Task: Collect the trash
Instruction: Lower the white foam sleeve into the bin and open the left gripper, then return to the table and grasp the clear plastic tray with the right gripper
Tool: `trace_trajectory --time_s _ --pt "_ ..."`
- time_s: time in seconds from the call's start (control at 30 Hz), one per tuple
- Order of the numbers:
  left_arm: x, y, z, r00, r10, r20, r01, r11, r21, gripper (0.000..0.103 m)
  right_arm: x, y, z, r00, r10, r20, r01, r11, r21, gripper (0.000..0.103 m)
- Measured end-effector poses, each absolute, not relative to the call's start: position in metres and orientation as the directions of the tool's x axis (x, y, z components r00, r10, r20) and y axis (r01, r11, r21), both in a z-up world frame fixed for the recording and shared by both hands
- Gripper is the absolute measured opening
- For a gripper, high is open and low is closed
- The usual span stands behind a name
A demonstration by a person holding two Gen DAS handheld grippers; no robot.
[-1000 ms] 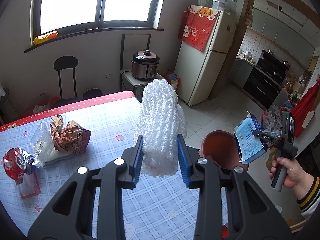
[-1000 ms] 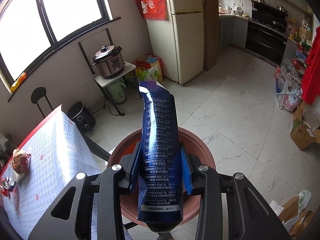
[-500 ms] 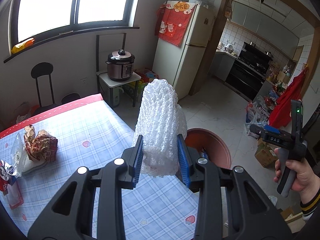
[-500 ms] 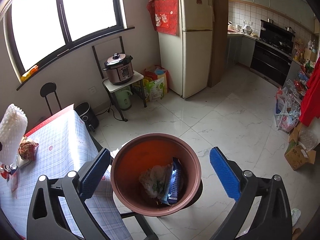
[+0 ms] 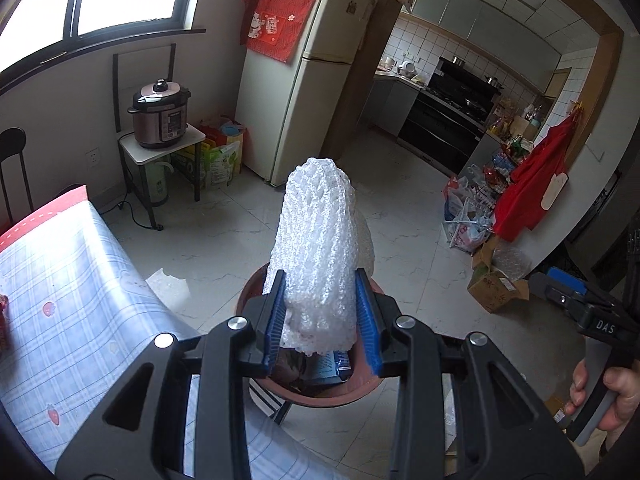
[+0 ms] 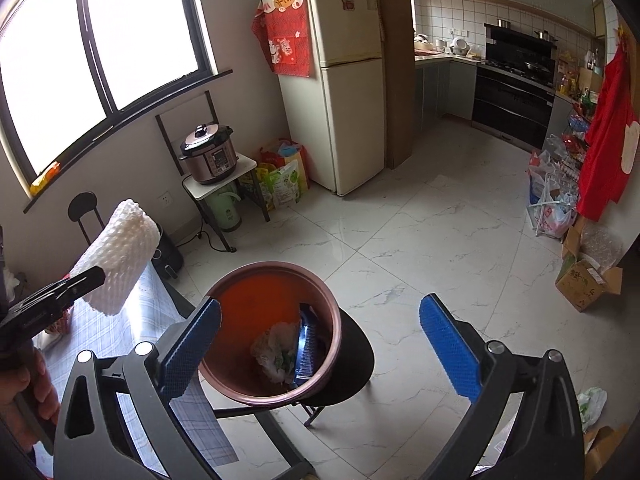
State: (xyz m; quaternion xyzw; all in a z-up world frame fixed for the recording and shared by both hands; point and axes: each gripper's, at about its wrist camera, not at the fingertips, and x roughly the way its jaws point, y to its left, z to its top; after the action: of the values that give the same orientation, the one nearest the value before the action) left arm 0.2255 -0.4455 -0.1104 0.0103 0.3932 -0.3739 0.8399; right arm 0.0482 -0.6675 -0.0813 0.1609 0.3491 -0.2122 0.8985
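My left gripper is shut on a white foam net sleeve, which stands upright between the blue pads, right over the brown trash basin. In the right wrist view the same sleeve hangs left of the basin, above the table edge. The basin sits on a black stool and holds a blue snack wrapper and a crumpled clear bag. My right gripper is open wide and empty, above and in front of the basin.
The checked tablecloth table lies left of the basin. A rice cooker stands on a small stand by the wall, a fridge behind it. Cardboard boxes and bags sit on the tiled floor at right.
The right gripper let go of the blue wrapper, which now lies in the basin, and drew back upward. The left gripper carried the foam sleeve from the table over the basin.
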Motion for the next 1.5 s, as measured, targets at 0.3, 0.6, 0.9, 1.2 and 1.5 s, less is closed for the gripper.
trace_trajectory --time_s 0.3,0.6,0.9,1.2,1.5 --pt "0.229 -0.476 -0.105 0.397 -0.657 -0.641 0.687 0.676 -0.266 0.093 0.027 -0.685 -0.091 0.642 -0.301 -0.705 0.538 0.832 0.135 0.098" --pt "0.224 -0.410 -0.084 0.458 -0.585 -0.669 0.641 0.739 -0.207 0.097 0.051 -0.656 -0.086 0.668 -0.264 -0.696 0.483 0.865 0.135 0.097" --pt "0.212 -0.278 -0.074 0.582 -0.428 -0.691 0.463 0.873 -0.151 0.097 0.103 -0.582 -0.084 0.689 -0.177 -0.702 0.356 0.927 0.116 0.097" --pt "0.179 -0.107 -0.075 0.707 -0.245 -0.664 0.221 0.968 -0.121 0.098 0.164 -0.466 -0.081 0.712 0.013 -0.702 0.115 0.984 0.135 0.097" --pt "0.143 0.049 -0.090 0.731 -0.076 -0.678 -0.037 0.988 -0.150 0.098 0.208 -0.337 -0.085 0.715 0.188 -0.673 -0.078 0.978 0.191 0.097"
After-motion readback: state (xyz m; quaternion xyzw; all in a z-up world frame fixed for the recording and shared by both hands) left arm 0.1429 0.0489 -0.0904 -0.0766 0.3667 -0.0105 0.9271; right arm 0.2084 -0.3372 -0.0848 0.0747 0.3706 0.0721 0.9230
